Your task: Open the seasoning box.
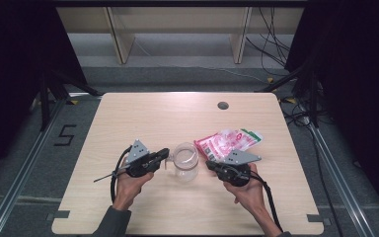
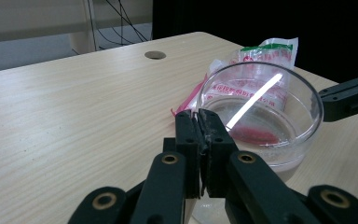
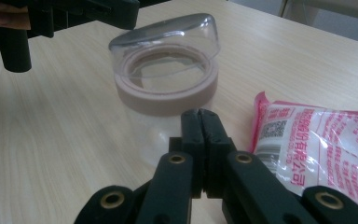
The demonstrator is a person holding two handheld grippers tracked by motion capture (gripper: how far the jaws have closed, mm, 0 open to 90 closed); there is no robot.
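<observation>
The jar (image 1: 185,161) stands upright near the tabletop (image 1: 143,118) centre. The left tool (image 1: 164,154), at its 9 o'clock, is clenched on the rim. The right tool (image 1: 210,166), at 3 o'clock, is clenched on nothing. A packet (image 1: 229,141) lies at 2 o'clock.

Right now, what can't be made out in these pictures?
- Left gripper: what its shut jaws pinch at the jar rim, hidden by the jaws, left gripper view.
- Packet: its far end cut off by the edge, right gripper view.
- Packet print: too small, high view.
</observation>
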